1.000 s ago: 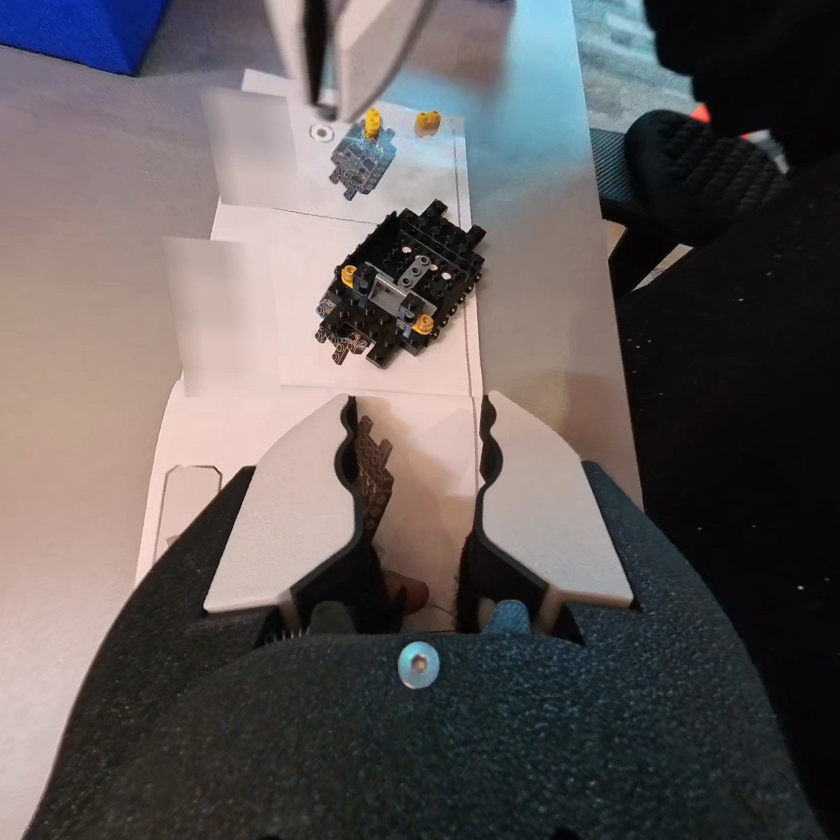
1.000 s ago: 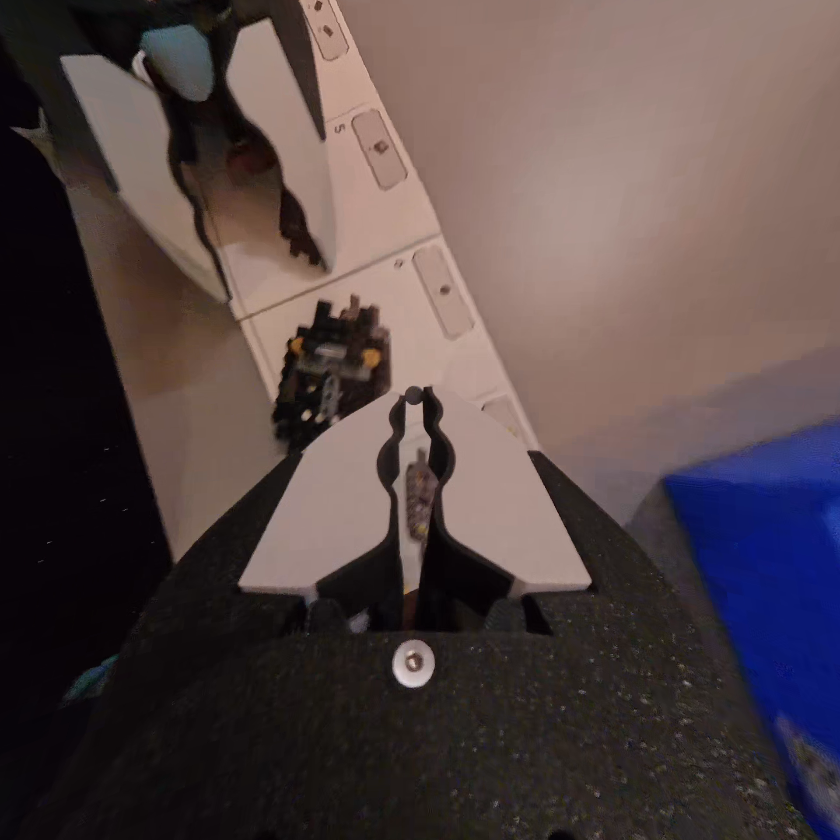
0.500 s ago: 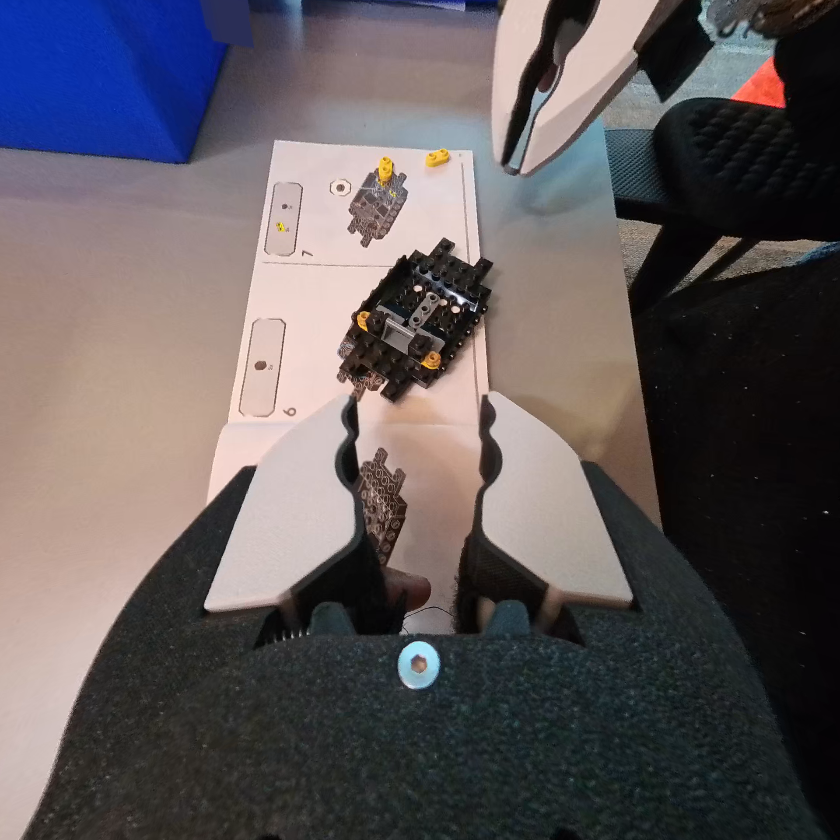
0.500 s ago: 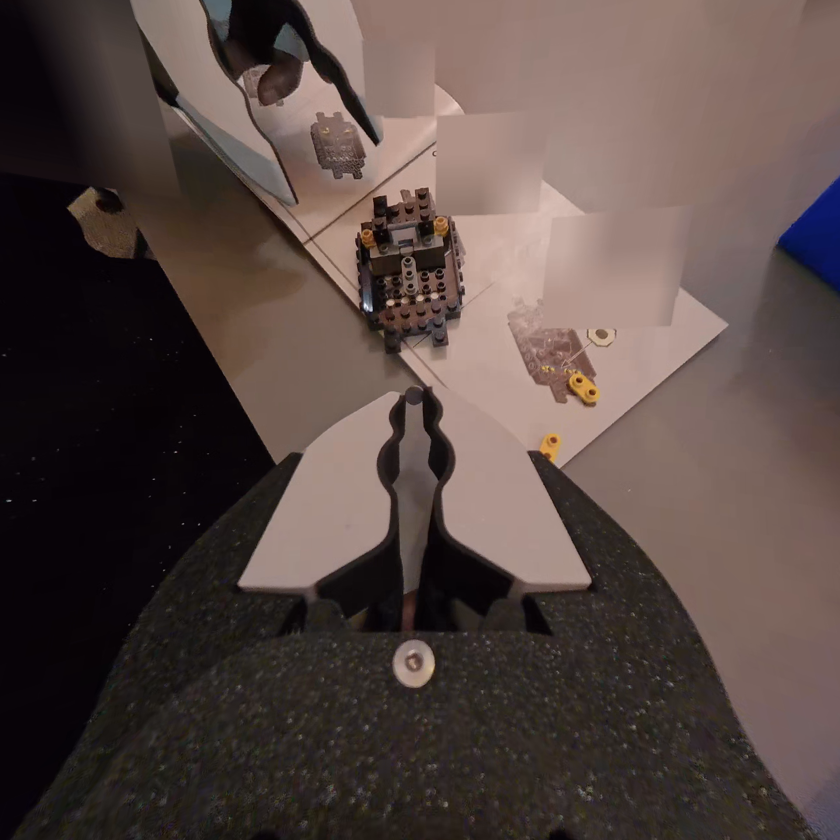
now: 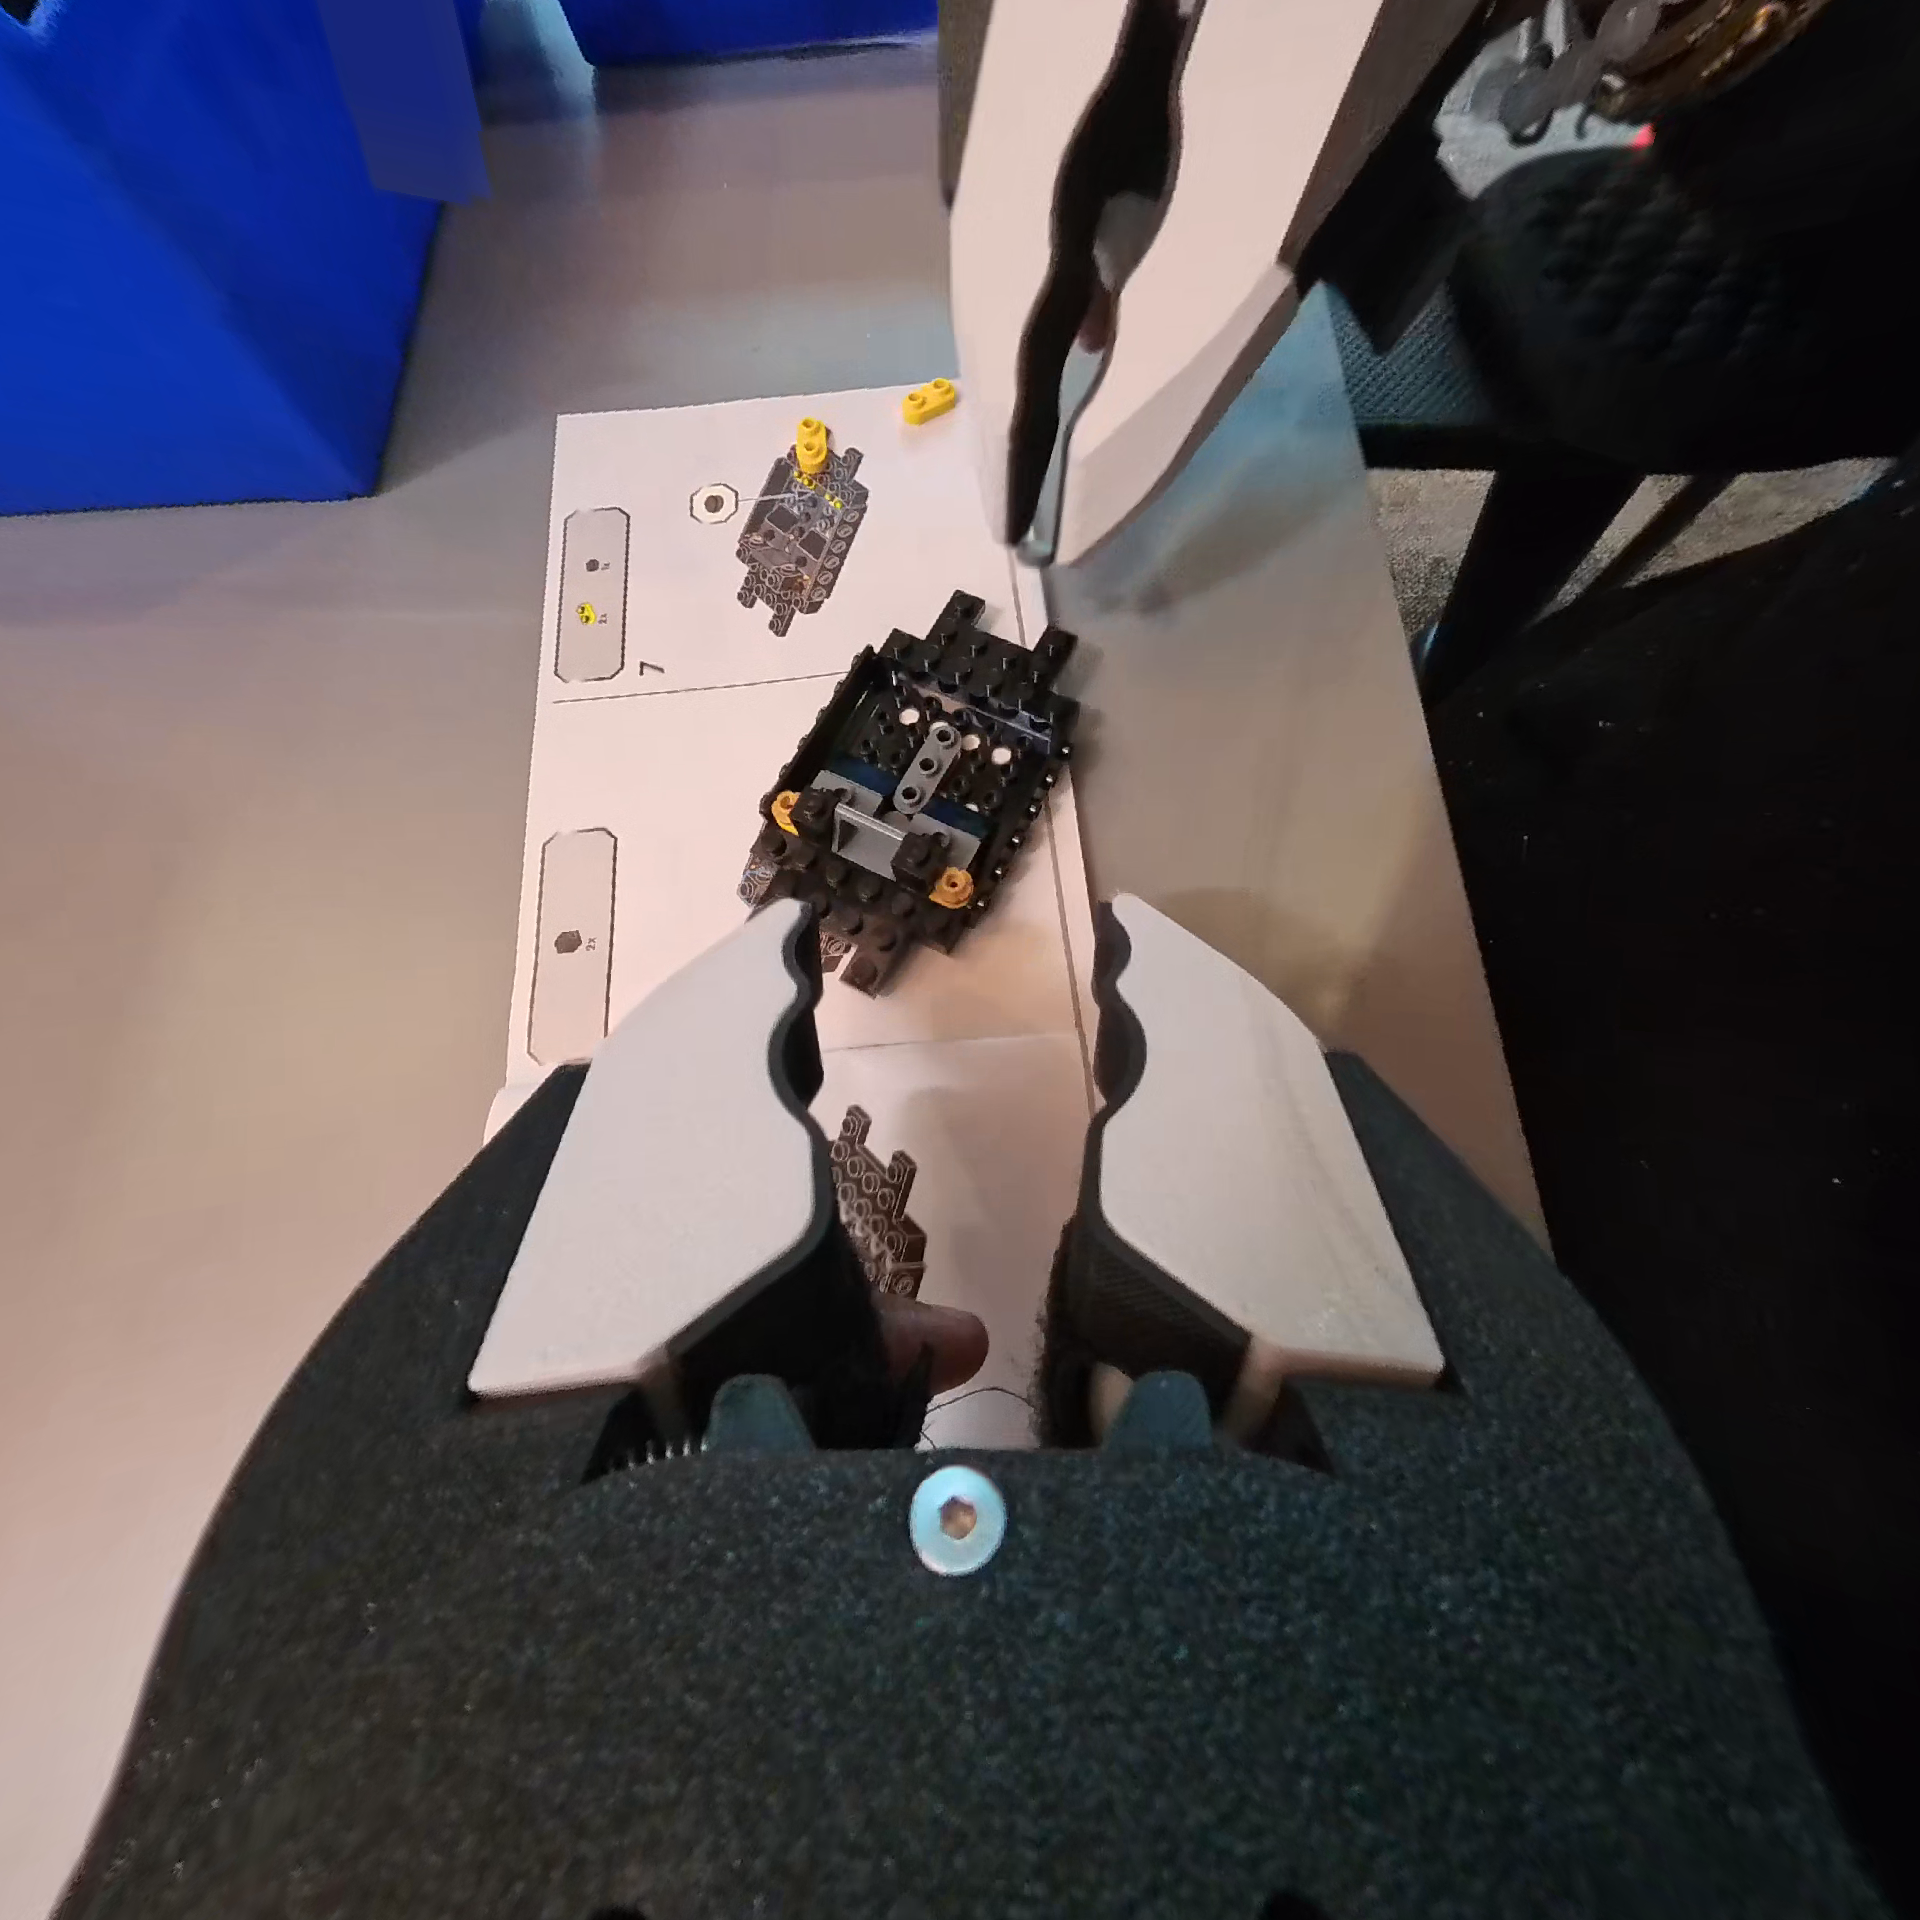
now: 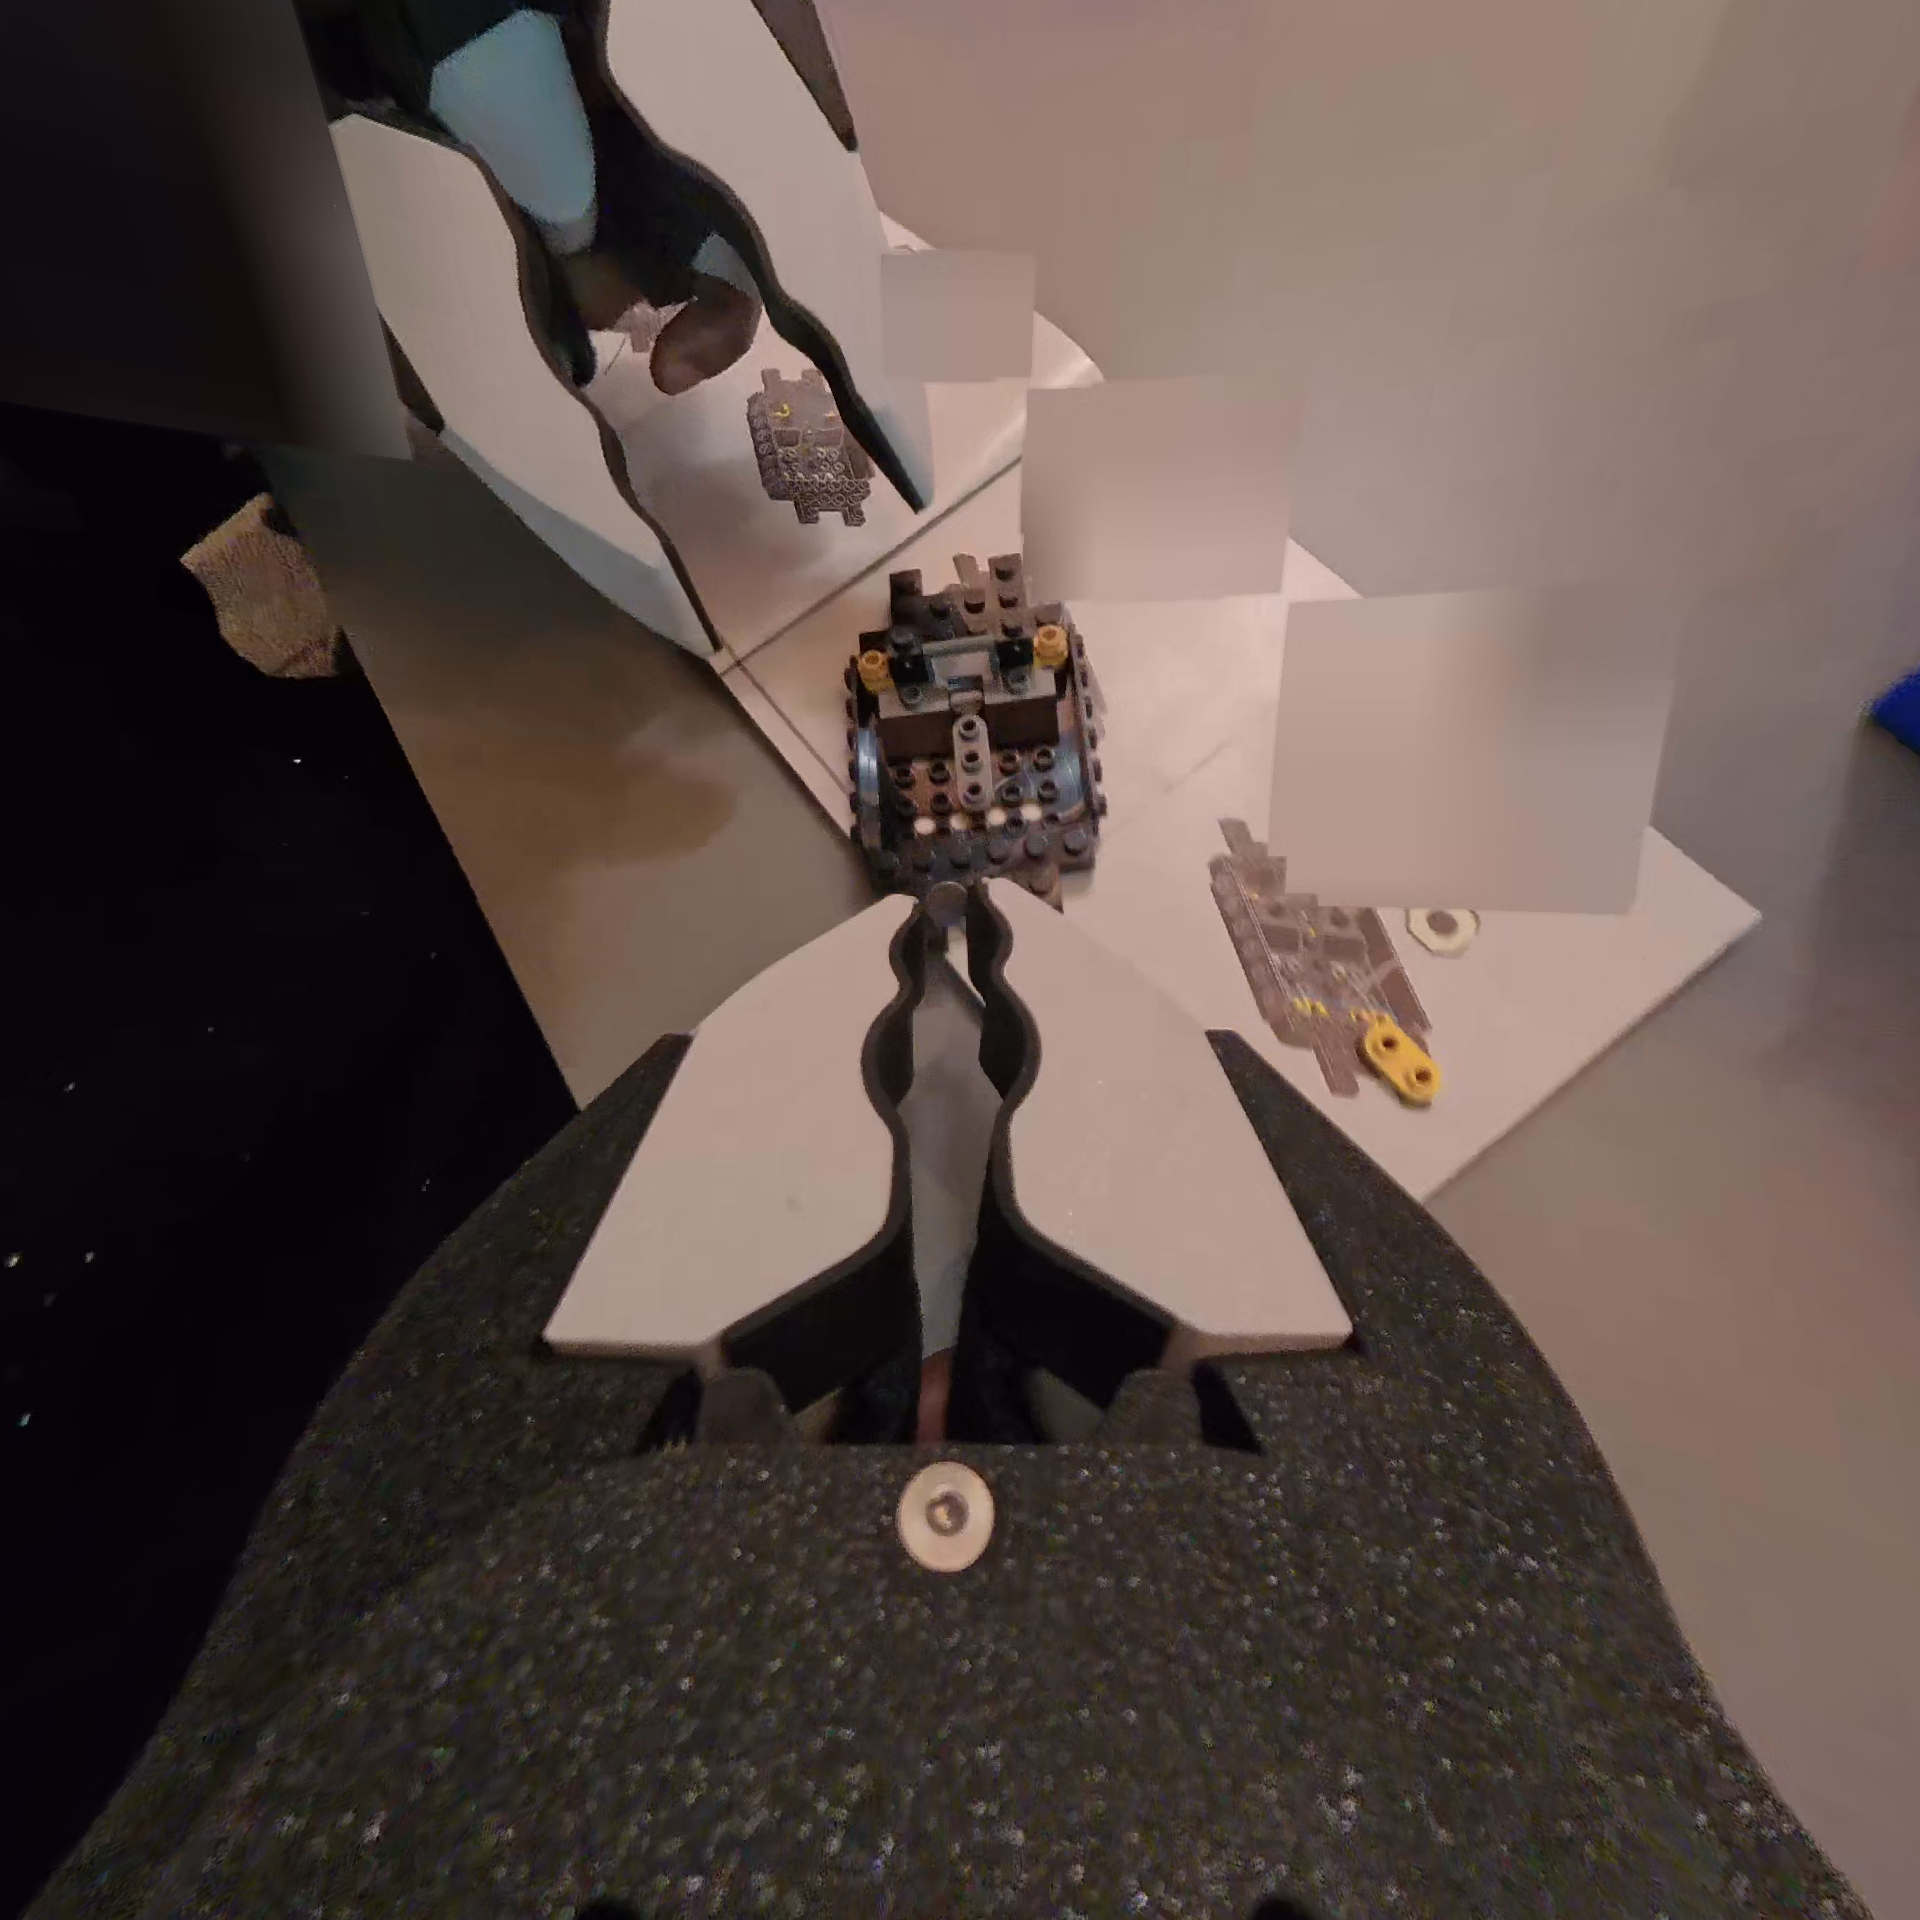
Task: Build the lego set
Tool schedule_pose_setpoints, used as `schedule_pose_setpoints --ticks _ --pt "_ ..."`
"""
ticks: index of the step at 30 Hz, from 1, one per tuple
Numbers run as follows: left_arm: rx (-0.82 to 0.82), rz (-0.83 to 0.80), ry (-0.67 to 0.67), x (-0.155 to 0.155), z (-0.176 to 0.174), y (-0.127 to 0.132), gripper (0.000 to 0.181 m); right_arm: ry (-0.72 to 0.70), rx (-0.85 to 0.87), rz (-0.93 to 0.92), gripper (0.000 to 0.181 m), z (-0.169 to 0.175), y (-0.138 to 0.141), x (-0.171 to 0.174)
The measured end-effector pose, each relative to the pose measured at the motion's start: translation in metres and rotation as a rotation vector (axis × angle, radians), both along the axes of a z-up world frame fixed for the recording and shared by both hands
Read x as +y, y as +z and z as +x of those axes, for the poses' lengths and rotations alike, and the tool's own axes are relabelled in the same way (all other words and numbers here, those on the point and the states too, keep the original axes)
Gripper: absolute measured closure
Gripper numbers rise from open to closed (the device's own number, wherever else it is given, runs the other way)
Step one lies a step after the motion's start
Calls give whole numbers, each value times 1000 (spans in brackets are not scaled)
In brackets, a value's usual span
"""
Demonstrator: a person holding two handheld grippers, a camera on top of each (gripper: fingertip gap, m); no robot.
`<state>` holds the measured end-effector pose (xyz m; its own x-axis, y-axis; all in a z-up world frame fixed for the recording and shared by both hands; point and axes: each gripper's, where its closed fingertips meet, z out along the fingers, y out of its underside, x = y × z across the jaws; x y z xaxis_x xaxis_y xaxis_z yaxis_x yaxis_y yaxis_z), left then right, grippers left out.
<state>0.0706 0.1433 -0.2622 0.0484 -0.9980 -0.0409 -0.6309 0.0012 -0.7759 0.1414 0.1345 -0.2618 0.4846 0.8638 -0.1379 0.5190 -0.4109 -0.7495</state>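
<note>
Left wrist view is evenly lit and sharp; the counter [image 5: 260,831] gives a soft sheen left of the jaws, and the other gripper [image 5: 1039,540] beyond them casts a soft shadow just past the model [image 5: 914,790]. Right wrist view is dimmer and warmer, with a grainy foreground, a dull glare patch left of the jaws, and straight edges bowing toward the corners.

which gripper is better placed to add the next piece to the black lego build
Right. The right gripper is shut on a small round grey piece, its tips just short of the black build. The left gripper is open and empty at the build's other end, probably better for steadying it.
</note>
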Motion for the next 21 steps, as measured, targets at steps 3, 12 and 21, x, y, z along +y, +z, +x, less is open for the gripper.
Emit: schedule_pose_setpoints --ticks 3,12,21 --pt "-16 9 4 1 -2 2 131 27 -63 -11 174 -13 -6 5" --pt "-33 27 13 3 -14 0 131 70 -256 -59 174 -20 -18 15" --pt "-41 19 14 4 -19 -1 131 97 -355 -115 174 -18 -23 14"
